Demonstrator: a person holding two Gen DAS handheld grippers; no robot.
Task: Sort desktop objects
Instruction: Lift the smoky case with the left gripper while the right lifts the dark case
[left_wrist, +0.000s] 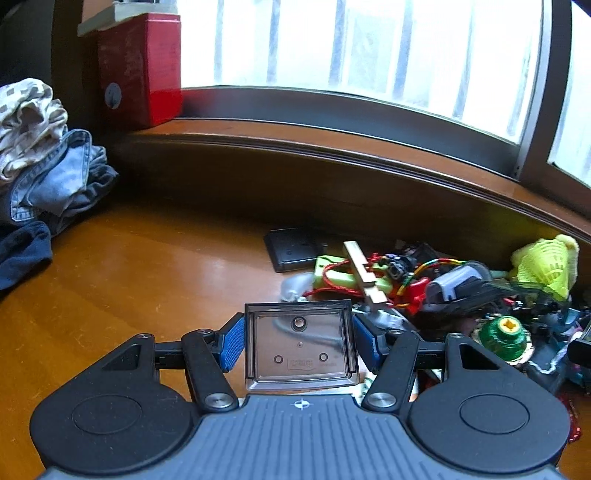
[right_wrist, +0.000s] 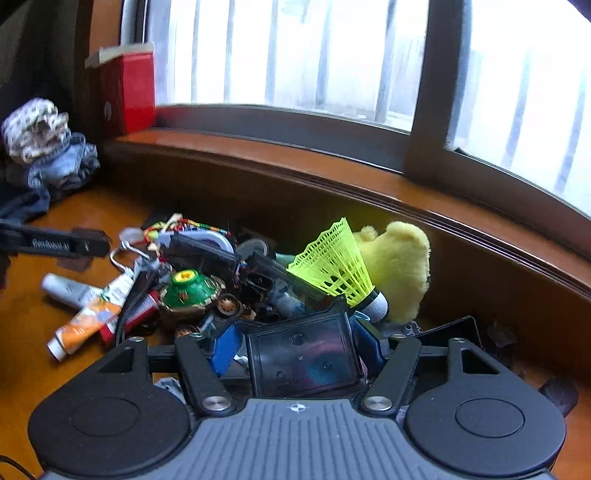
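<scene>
L gripper (left_wrist: 299, 345) is clamped on a clear plastic tray (left_wrist: 301, 347): smoky see-through rectangle w/ raised rim, small round bosses and a stamped label on its flat face, blue finger pads (left_wrist: 233, 343) pressing both short sides. It's held above the wooden desk (left_wrist: 147, 280), just near-left of the clutter pile.

R gripper (right_wrist: 297, 356) grips a 2nd clear tray (right_wrist: 303, 360), same shape, reading darker since the pile shows through it; tilted a bit, sitting right over the near edge of the pile.

Pile, in the right wrist view: neon yellow-green shuttlecock (right_wrist: 338, 264) w/ mesh skirt and white-grey cork, leaning against a yellow plush toy (right_wrist: 400, 266) on the far right. Left of centre a green spinning top (right_wrist: 188, 288) w/ yellow hub on a gold-trimmed base. Near-left, tubes lying on the desk: an orange tube (right_wrist: 86, 326) and a white tube (right_wrist: 68, 290). Wire hook and multicolour cords further back; dark plastic parts in between, too jumbled to ID.

Left wrist view: a wooden strip (left_wrist: 364, 273) lies across a lime-green part, flat dark case (left_wrist: 293, 249) on the desk at the far side of the pile.

Far left: heap of clothes (left_wrist: 44, 162), denim under a patterned cloth. Red box (left_wrist: 142, 68) stands on the window sill (left_wrist: 332, 147).
</scene>
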